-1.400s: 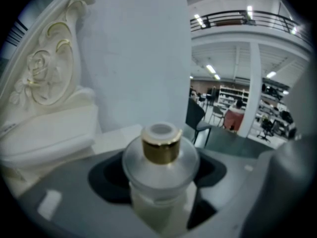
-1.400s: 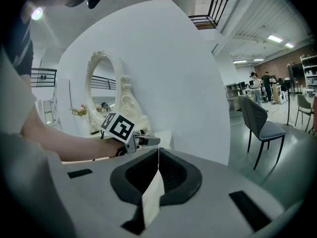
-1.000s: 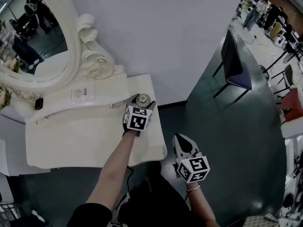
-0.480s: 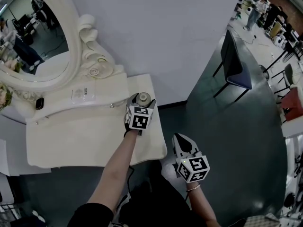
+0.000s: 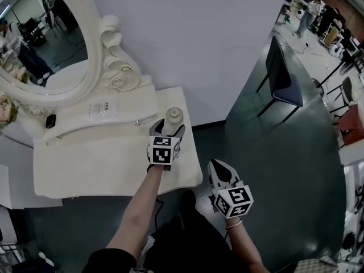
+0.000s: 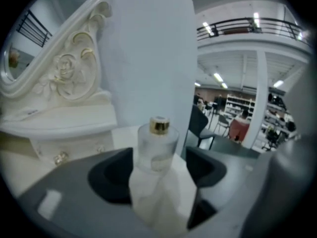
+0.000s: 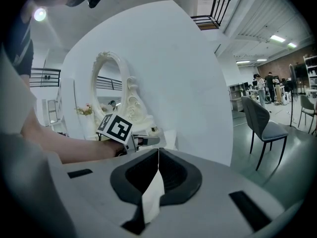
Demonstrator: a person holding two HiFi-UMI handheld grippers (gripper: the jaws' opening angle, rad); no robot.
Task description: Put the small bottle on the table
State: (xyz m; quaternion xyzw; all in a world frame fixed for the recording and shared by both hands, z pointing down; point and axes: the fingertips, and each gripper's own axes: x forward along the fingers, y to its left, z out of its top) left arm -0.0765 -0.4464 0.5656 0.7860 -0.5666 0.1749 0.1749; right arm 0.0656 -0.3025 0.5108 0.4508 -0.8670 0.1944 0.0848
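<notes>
Small bottle (image 5: 174, 116): standing upright on the table (image 5: 85, 164), near its far right corner, close to the right edge; frosted body, gold cap
Left gripper (image 5: 168, 128): hovering just in front of the bottle; jaws spread apart, flanking its lower half, seemingly gripping nothing
Right gripper (image 5: 219, 168): hanging off the table's near right corner, well apart from the bottle; jaws pressed together, nothing between them
Task state: bottle appearing to be resting on the table by itself; placing looking nearly done
Risk: a jaw clipping the bottle if the left gripper is drawn back crookedly; tall, narrow shape tipping easily; a fall sending it rolling over the nearby edge
</notes>
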